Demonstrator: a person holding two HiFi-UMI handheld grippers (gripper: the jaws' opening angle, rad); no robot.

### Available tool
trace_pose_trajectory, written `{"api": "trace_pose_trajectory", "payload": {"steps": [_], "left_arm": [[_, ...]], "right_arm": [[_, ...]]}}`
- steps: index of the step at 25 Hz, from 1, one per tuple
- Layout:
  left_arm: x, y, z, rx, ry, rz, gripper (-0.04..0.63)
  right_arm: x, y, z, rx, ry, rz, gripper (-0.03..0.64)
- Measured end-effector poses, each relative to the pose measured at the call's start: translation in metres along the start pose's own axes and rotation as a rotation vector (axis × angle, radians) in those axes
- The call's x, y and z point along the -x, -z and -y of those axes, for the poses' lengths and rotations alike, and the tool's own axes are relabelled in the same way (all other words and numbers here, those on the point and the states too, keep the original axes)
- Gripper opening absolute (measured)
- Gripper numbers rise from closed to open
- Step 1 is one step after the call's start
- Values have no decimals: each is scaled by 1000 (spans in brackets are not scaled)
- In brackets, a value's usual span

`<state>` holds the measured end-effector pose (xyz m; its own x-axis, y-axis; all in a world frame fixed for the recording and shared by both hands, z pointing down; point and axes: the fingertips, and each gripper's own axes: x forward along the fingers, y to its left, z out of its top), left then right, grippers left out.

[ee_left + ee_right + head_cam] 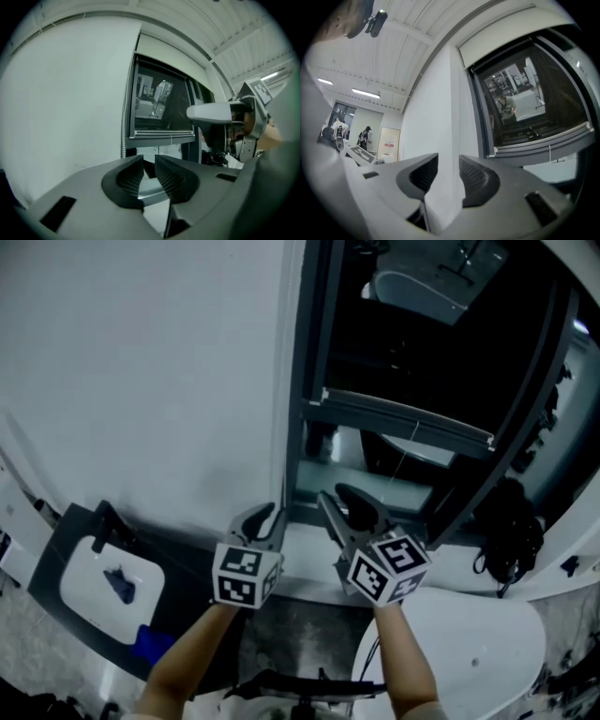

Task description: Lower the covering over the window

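Only the left gripper view shows a beaded cord (123, 126) by the window frame, only the right gripper view shows distant people (365, 136), blind bar (403, 418) hangs partway down the window (375, 465), forearms reach forward side by side, left gripper (262, 518) slightly parted and empty, right gripper (345, 505) wide apart and empty.

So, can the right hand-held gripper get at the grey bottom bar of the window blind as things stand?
Probably yes: the right hand-held gripper is open and empty, and nothing shows between it and the grey bottom bar.
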<state>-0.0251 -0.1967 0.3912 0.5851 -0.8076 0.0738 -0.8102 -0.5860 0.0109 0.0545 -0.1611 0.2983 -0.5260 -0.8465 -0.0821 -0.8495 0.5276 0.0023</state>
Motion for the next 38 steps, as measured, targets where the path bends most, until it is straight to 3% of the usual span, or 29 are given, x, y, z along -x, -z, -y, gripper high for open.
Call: {"api": "trace_pose_trajectory", "payload": {"steps": [8,17,27,36,38], "left_arm": [[51,-4,66,18,72,-1,63],[112,-5,122,28,90,6,61],[154,-20,132,16,61,45,61],[189,-17,118,10,56,42,59],[196,-15,118,11,59,38,25]], "right_arm": [[52,30,-41,-33,-3,-62,154],[114,45,-86,-46,58,-70,46],[137,35,-123,-15,112,-39,18],[144,42,-154,30,194,-81,18],[145,44,-161,28,203,-91,18]]}}
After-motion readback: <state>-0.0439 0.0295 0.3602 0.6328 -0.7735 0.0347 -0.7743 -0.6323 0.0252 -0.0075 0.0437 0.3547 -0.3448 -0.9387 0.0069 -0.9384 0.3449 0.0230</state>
